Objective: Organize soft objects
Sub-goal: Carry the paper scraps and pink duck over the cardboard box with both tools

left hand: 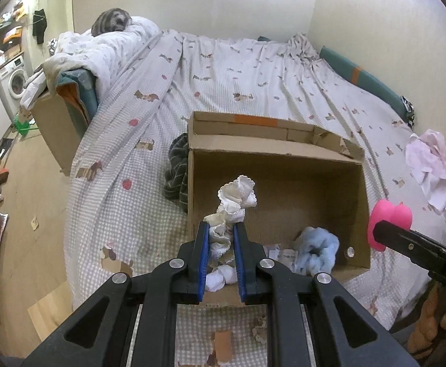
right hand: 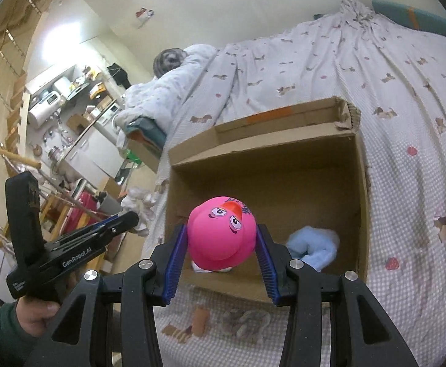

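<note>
An open cardboard box (left hand: pixel 357 202) (right hand: pixel 362 202) lies on the bed. My left gripper (left hand: pixel 220 229) is shut on a white frilly cloth (left hand: pixel 236 197) and holds it above the box's near left corner. My right gripper (right hand: pixel 221 232) is shut on a pink rubber duck (right hand: pixel 221 235) above the box's near edge; the duck also shows at the right in the left wrist view (left hand: pixel 391 224). A fluffy light-blue cloth (left hand: pixel 316 250) (right hand: pixel 313 247) lies inside the box. A white item (left hand: pixel 221 278) lies in the box under the left gripper.
A dark striped garment (left hand: pixel 177 171) lies against the box's left side. A pink-white cloth (left hand: pixel 434 165) lies on the bed at right. A folded duvet (left hand: pixel 100 52) and a second cardboard box (left hand: pixel 61 125) are at the bed's left edge.
</note>
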Tool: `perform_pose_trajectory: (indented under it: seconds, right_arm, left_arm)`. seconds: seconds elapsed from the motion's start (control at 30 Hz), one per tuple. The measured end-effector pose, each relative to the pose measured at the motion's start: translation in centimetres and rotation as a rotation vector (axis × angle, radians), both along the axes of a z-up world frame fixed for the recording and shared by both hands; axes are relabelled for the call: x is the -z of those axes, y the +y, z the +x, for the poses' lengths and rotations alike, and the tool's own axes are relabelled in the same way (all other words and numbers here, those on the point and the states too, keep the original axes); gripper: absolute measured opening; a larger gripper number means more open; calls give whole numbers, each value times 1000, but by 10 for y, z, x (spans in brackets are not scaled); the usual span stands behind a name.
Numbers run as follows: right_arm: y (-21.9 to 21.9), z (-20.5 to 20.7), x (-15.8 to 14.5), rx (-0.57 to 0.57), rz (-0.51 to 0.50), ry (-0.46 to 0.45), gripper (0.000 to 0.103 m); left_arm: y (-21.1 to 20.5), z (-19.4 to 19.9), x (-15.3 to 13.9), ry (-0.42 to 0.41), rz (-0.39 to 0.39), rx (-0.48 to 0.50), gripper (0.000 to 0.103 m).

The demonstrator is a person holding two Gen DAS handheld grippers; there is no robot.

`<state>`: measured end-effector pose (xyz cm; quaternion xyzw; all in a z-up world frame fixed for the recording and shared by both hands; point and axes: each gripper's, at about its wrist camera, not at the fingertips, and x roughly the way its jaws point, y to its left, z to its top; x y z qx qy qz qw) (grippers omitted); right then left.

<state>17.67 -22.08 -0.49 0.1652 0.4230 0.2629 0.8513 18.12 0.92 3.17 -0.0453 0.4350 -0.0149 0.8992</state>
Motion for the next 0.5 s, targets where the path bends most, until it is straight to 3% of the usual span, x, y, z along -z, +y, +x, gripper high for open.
perform_pose_trajectory:
  seconds: [0.13, 0.5]
  right_arm:
    - [-3, 10, 24, 31, 30, 73, 47]
    - [18, 32, 63, 43, -93, 151, 47]
  left_arm:
    - [-3, 10, 15, 22, -3, 0, 14]
    - [-10, 26, 52, 48, -48, 50, 14]
